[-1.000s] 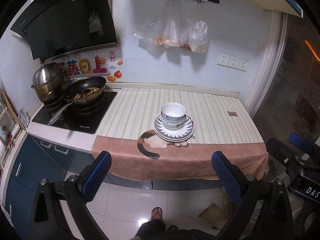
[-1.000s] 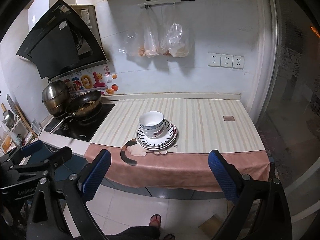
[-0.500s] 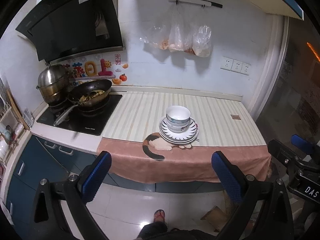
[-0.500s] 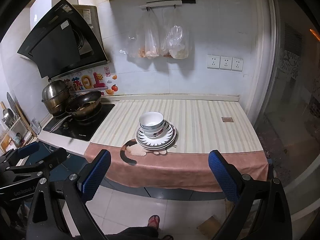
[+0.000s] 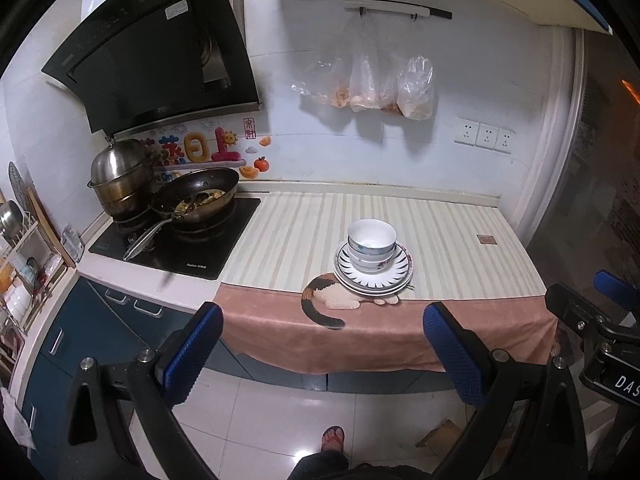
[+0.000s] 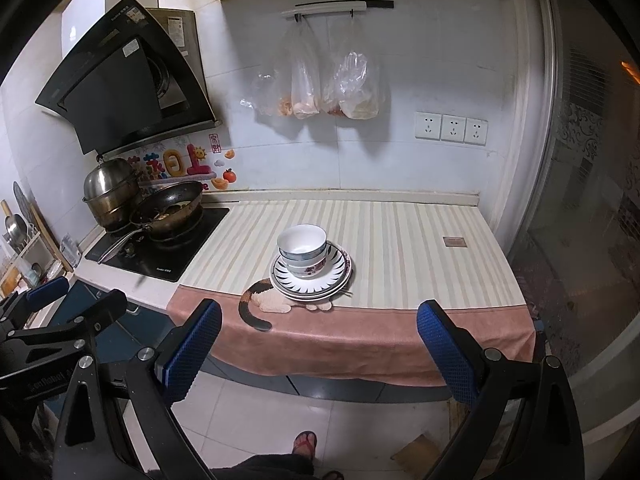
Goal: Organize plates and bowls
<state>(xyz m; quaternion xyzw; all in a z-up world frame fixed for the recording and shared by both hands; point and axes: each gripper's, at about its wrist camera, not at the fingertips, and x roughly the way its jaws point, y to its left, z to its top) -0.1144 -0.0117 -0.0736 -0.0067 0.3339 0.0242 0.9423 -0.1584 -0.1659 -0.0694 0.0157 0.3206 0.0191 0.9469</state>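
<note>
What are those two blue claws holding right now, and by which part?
Nothing. The left claw and right claw are both open and empty; the stacked bowls sit untouched on the plates.

Glossy glazed ceramic was seen on the bowls (image 5: 371, 245) and plates (image 5: 396, 270). A matt, soft cloth (image 5: 384, 332) was draped over the near counter edge. Polished metal was shown by the steamer pot (image 5: 120, 176) at far left, clear thin plastic by the hanging bags (image 5: 416, 88), and shiny tile by the floor (image 5: 280, 412). Textured blue pads (image 5: 448, 344) were noted on the grippers' fingers.
</note>
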